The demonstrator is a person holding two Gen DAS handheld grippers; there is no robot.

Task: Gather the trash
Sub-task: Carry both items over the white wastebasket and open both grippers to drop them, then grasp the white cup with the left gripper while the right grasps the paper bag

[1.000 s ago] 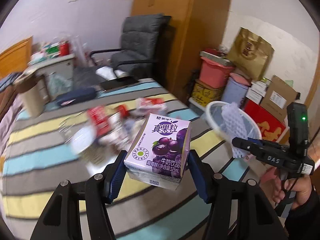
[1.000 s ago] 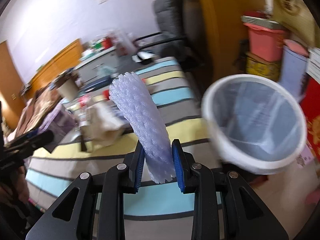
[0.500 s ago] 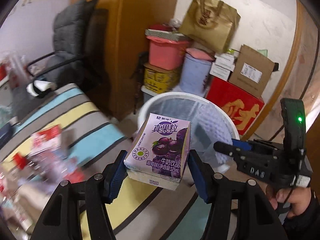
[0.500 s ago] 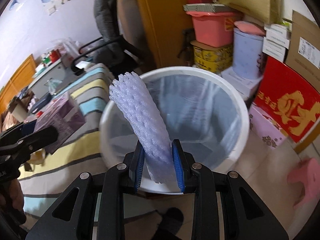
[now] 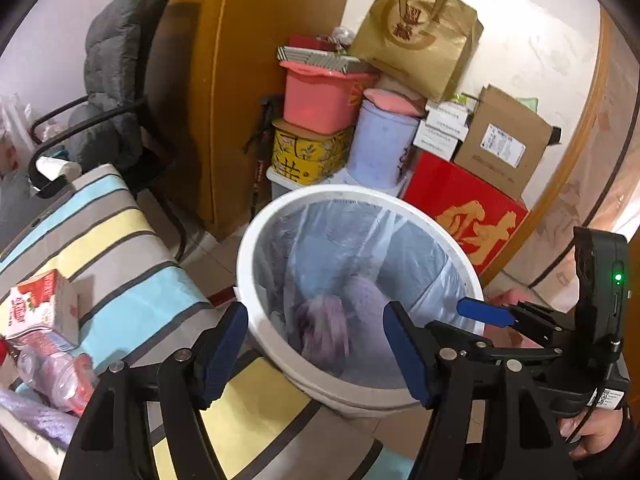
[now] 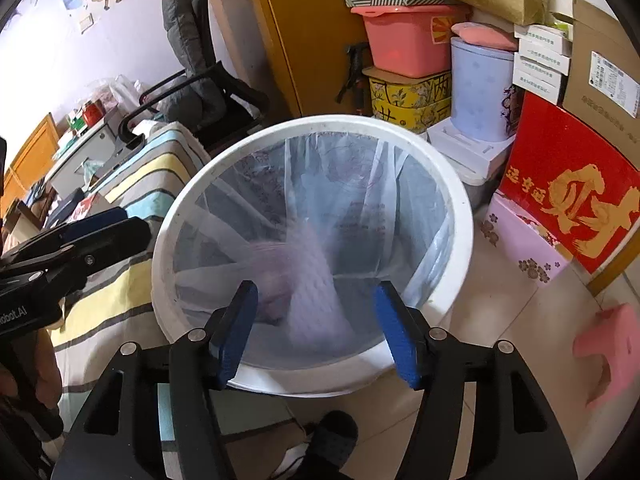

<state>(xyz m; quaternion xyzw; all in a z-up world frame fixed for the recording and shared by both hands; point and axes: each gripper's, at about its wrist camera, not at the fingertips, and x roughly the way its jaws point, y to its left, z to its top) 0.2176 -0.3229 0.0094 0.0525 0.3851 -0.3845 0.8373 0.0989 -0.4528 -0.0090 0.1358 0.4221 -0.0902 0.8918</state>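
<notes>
Both the left gripper (image 5: 316, 350) and right gripper (image 6: 316, 332) gape wide and empty over the white bin (image 5: 256, 240), where purple carton (image 5: 324, 328) and foam net (image 6: 320, 304) blur inside. Remaining trash, a red carton (image 5: 40, 308) and crushed bottle (image 5: 56, 376), lies at the left view's lower left on the striped bed (image 5: 132, 304), nearer the left gripper.

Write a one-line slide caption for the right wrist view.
Open right gripper above the white lined bin, a blurred foam sleeve and purple carton inside.
</notes>
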